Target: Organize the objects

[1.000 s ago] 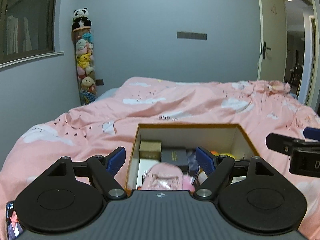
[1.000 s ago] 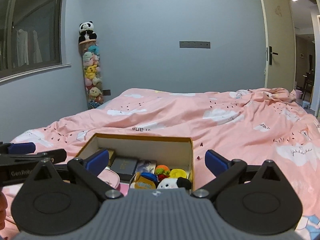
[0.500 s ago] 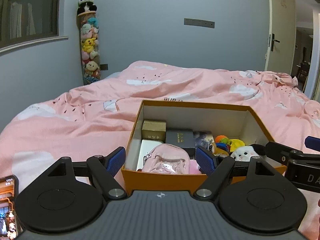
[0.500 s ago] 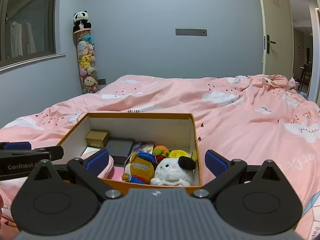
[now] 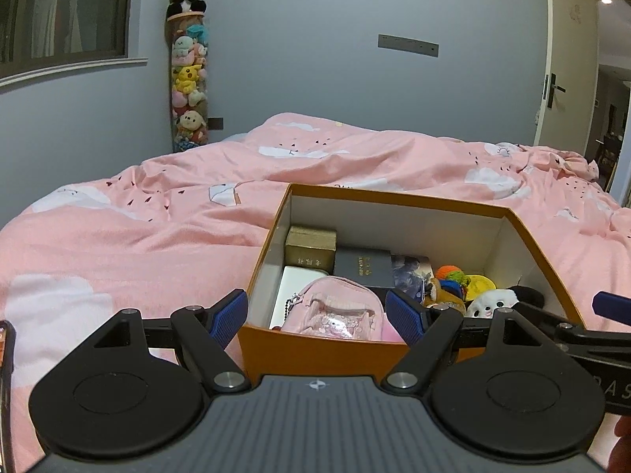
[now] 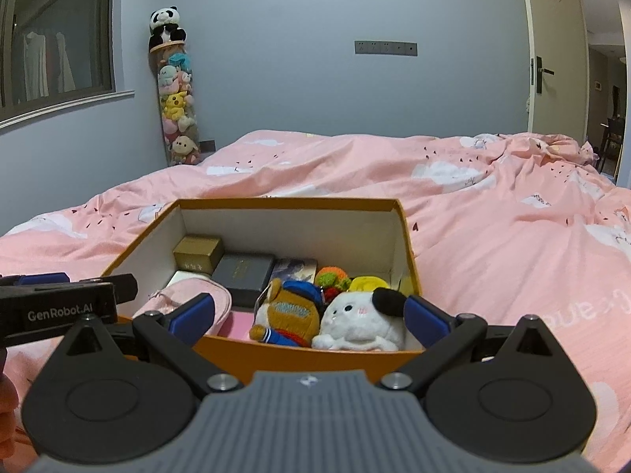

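Observation:
An orange cardboard box (image 5: 315, 352) (image 6: 299, 356) sits open on the pink bed, packed with small things. Inside lie a pink mini backpack (image 5: 333, 311) (image 6: 185, 295), a gold box (image 5: 311, 246) (image 6: 197, 252), a dark flat box (image 5: 363, 266) (image 6: 246, 270), a brown plush in a blue cap (image 6: 290, 313) and a white plush with a black ear (image 6: 363, 321) (image 5: 495, 301). My left gripper (image 5: 317, 317) is open, just in front of the box's near wall, facing the backpack. My right gripper (image 6: 309, 317) is open too, its fingers framing both plush toys from the near side.
The pink quilt (image 6: 493, 213) covers the whole bed around the box. A tall tube of plush toys topped by a panda (image 5: 187, 75) stands in the far corner. A door (image 6: 552, 51) is open at the right. A phone edge (image 5: 6, 374) shows at lower left.
Both grippers have risen and tipped down toward the box, so its contents show more fully. Both stay open, and nothing has been picked up.

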{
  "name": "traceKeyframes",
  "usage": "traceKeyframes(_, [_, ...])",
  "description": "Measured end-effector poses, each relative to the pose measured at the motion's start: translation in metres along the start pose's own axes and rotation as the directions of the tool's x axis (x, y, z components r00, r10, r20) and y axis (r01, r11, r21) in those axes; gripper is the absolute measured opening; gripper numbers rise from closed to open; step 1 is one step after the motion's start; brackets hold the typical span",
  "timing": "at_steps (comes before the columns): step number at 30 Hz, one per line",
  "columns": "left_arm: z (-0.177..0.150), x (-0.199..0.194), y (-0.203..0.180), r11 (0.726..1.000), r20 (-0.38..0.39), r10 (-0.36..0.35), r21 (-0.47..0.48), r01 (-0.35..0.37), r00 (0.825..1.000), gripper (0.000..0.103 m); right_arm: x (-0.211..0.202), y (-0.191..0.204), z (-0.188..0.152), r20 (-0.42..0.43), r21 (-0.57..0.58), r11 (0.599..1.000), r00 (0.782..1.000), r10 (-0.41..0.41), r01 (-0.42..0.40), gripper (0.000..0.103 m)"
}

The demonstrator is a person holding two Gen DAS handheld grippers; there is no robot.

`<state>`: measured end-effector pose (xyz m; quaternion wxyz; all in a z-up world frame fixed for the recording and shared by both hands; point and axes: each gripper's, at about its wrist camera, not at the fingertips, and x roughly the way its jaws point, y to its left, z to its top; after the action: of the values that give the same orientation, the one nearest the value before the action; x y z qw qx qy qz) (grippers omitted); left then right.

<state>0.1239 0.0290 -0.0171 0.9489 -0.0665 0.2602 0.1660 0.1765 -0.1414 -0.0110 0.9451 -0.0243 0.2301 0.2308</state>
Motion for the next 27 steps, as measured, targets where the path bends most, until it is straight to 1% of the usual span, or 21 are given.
traceKeyframes(3, [-0.002,0.002,-0.001,1.000,0.006,0.009,0.002,-0.009,1.000,0.093,0.002,0.000,-0.002,0.003,0.003,1.000,1.000,0.006,-0.006,0.102])
traceKeyframes(7, [-0.003,0.005,-0.002,1.000,-0.003,0.016,0.013,-0.016,1.000,0.093,0.004,-0.001,-0.003,0.003,-0.003,1.000,1.000,-0.018,0.018,0.102])
traceKeyframes(17, [-0.010,0.006,-0.005,0.998,-0.030,0.019,0.063,-0.017,0.999,0.093,0.011,-0.009,-0.009,-0.045,0.049,0.999,0.999,-0.011,0.013,0.102])
traceKeyframes(27, [-0.007,0.000,-0.008,0.998,-0.010,0.007,0.067,-0.007,1.000,0.093,0.007,-0.007,-0.009,-0.040,0.043,0.999,0.999,-0.021,0.022,0.102])
